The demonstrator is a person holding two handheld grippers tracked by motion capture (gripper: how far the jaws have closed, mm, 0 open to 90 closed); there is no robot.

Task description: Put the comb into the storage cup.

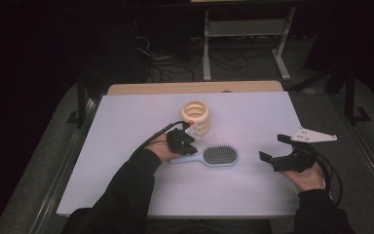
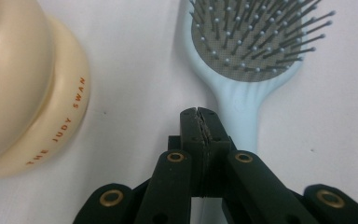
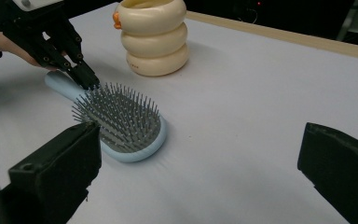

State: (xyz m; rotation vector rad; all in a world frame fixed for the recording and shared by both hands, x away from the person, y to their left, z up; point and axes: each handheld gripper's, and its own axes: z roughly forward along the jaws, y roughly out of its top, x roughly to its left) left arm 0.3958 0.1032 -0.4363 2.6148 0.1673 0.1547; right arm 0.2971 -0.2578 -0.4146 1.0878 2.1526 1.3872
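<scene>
Near the table's right edge, the right gripper point(image 1: 273, 152) waits wide open and empty. Mid-table, the pale blue plastic paddle hairbrush point(image 1: 213, 157) lies flat, unlifted; the left gripper point(image 2: 200, 116), jaws closed together, hovers over its handle. Beyond stands the cream ringed cup point(image 1: 196, 117).

dim room, brightly lit table, soft shadows.

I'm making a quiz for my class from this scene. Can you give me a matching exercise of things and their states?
Things:
1. hairbrush
2. cream ringed cup
3. left gripper
4. right gripper

States:
a. jaws wide apart, nothing between them
b. lies flat, bristles up
c. jaws shut, tips over the brush handle
d. stands upright behind the brush

Pairs: 1-b, 2-d, 3-c, 4-a
</scene>
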